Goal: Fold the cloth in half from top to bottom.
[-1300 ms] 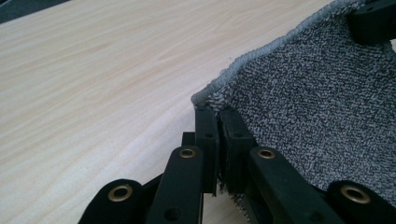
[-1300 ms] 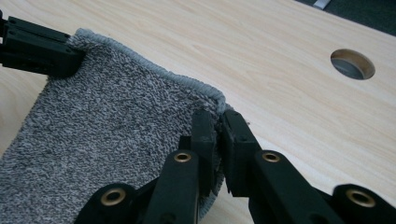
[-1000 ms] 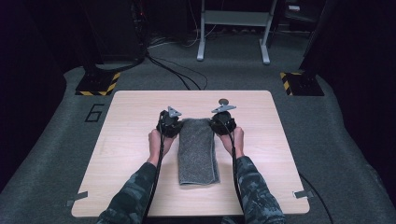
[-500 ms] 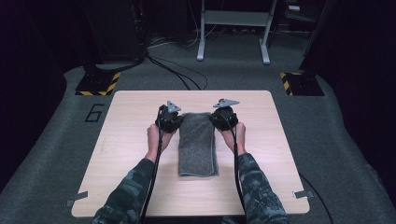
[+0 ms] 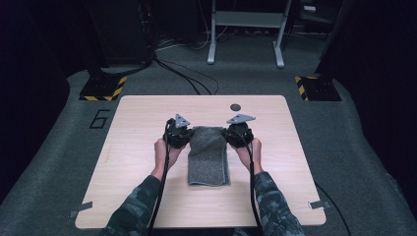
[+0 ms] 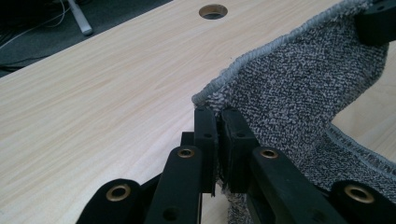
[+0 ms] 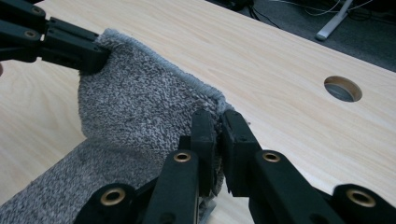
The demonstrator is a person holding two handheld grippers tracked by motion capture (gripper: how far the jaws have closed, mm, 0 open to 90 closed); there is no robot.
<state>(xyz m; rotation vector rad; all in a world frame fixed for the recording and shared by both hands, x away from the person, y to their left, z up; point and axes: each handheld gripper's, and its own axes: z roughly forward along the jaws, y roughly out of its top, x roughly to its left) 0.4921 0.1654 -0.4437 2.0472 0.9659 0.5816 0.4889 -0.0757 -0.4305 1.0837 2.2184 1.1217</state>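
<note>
Two grippers clamp the far end of a grey towel [image 5: 209, 155] that lies on the light wooden table [image 5: 137, 147]. From the high view the towel is a long folded strip near the middle of the tabletop, its length running from the person's side toward the round hole [image 5: 235, 106] in the table. The towel's near end lies flat on the wood, while its far end is raised between the two grippers.

Left of the towel, the left gripper [image 6: 218, 123] has its jaws pressed together on the towel's far left corner; in the left gripper view the hemmed edge rises just above the black pads and grey pile is pinched between them. Right of the towel, the right gripper [image 7: 217, 122] is closed the same way on the far right corner, with fabric bunched between its pads. Each gripper view also shows the other gripper's black jaws biting the opposite corner of the towel.

Between the two corners the held edge sags slightly, and the cloth drapes down from it to the table. The hole sits just beyond the towel's far edge, nearer the right gripper. Both forearms, in camouflage sleeves [image 5: 140, 206], flank the towel.
</note>
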